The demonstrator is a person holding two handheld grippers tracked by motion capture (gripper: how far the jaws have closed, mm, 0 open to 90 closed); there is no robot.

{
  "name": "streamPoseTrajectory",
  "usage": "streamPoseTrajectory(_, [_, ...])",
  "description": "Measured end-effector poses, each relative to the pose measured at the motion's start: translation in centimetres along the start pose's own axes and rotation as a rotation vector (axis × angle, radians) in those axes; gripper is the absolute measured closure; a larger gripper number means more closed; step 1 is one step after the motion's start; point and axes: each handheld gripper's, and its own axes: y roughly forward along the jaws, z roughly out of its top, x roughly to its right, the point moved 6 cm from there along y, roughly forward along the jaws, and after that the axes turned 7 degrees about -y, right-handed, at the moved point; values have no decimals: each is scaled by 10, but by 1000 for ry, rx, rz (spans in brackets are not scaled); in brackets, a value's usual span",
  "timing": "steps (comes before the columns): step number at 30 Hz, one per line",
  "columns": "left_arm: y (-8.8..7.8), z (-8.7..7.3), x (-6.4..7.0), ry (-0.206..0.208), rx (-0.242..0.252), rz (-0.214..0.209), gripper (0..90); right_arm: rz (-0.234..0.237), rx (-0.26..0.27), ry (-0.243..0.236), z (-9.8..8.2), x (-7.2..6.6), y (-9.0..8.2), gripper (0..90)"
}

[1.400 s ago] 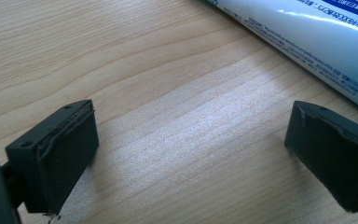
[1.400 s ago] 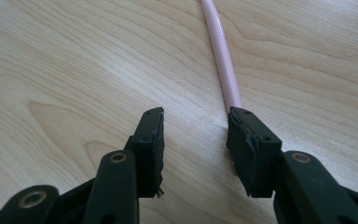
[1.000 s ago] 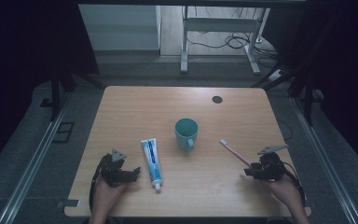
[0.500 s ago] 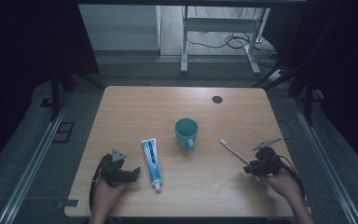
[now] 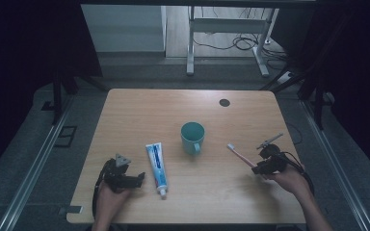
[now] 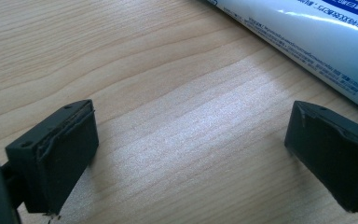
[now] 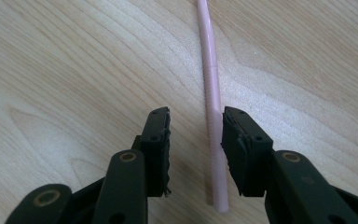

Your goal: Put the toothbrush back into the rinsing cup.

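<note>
- High view: I hold the right gripper at the toothbrush, lower right of the tabletop.
- Left gripper view: left gripper wide, empty, beside the toothpaste tube.
- Right gripper view: jaws have just been narrowing around the handle, not yet clamped; next, I close fully.

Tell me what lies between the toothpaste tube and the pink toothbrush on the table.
The teal cup stands between toothpaste tube and toothbrush, seen in the high view.

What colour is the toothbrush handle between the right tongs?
Pale pink toothbrush handle, clearest in the right gripper view.
</note>
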Motion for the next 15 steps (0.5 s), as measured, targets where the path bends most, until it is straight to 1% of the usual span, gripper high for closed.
streamPoseTrajectory(8, [0, 0, 0, 0, 0, 0, 28, 5, -86, -20, 12, 5, 10, 643])
streamPoseTrajectory(15, [0, 0, 0, -2, 0, 0, 28, 4, -134, -30, 23, 8, 15, 671])
